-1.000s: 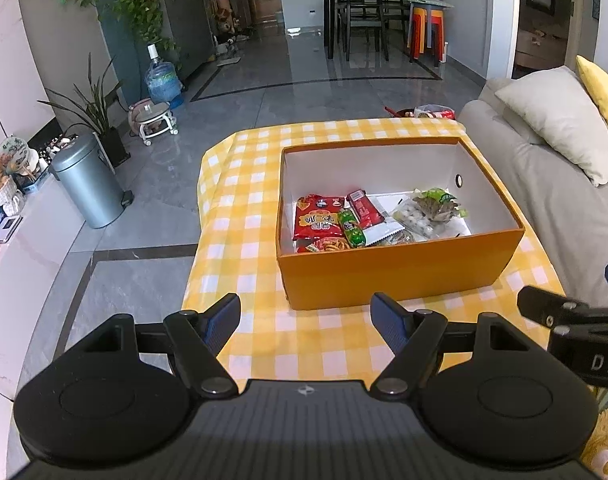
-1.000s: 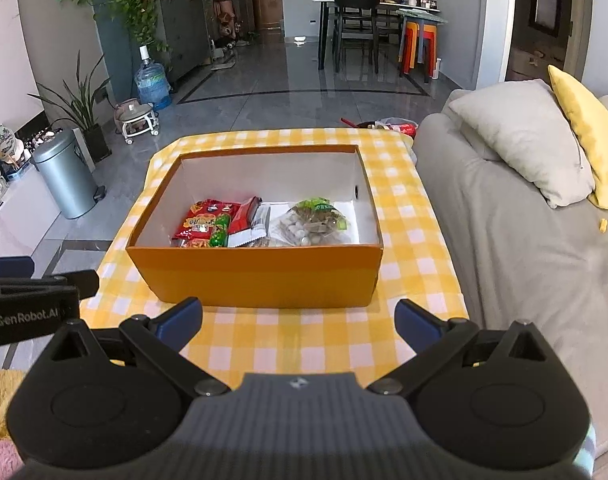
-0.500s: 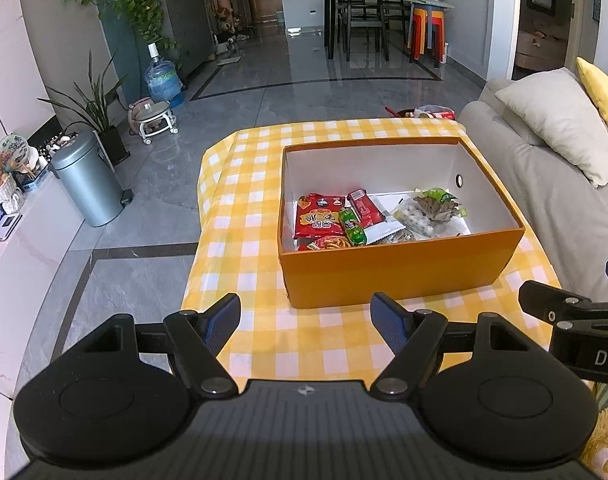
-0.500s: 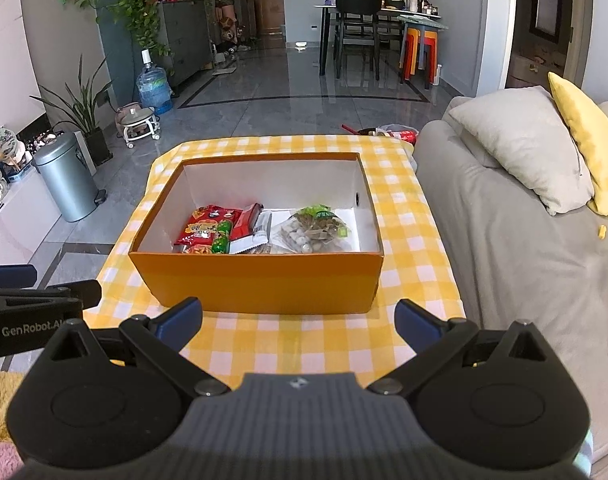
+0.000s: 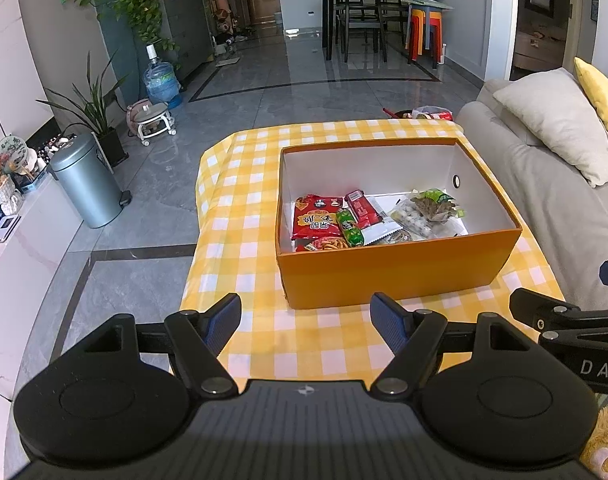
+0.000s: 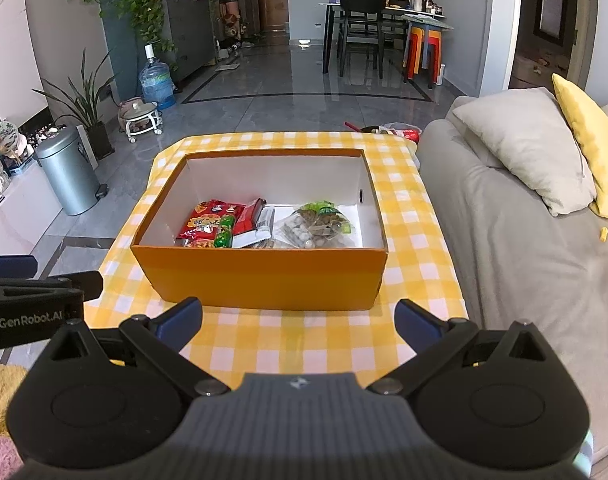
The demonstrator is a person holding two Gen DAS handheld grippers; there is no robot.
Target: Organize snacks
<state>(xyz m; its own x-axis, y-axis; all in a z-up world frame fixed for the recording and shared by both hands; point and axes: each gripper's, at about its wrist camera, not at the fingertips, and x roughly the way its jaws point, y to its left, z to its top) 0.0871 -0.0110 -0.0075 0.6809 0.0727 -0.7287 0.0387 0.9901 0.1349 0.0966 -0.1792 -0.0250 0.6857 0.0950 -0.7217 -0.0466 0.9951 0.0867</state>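
Left wrist view: the left gripper (image 5: 306, 316) is being held wide open and empty before the orange box (image 5: 400, 268), where the snacks (image 5: 344, 220) are lying. The right gripper (image 6: 298, 320) is likewise being held open, empty.

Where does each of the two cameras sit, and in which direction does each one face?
Left wrist view: sits on the left gripper, faces forward over the checked table to the orange box, which lies right of centre; its own open fingers show, and the right gripper's body at the right edge.
Right wrist view: sits on the right gripper, faces the same orange box nearly head-on; its own open fingers show, and the left gripper's body at the left edge.
Shared: box, snacks, table, sofa, bin.
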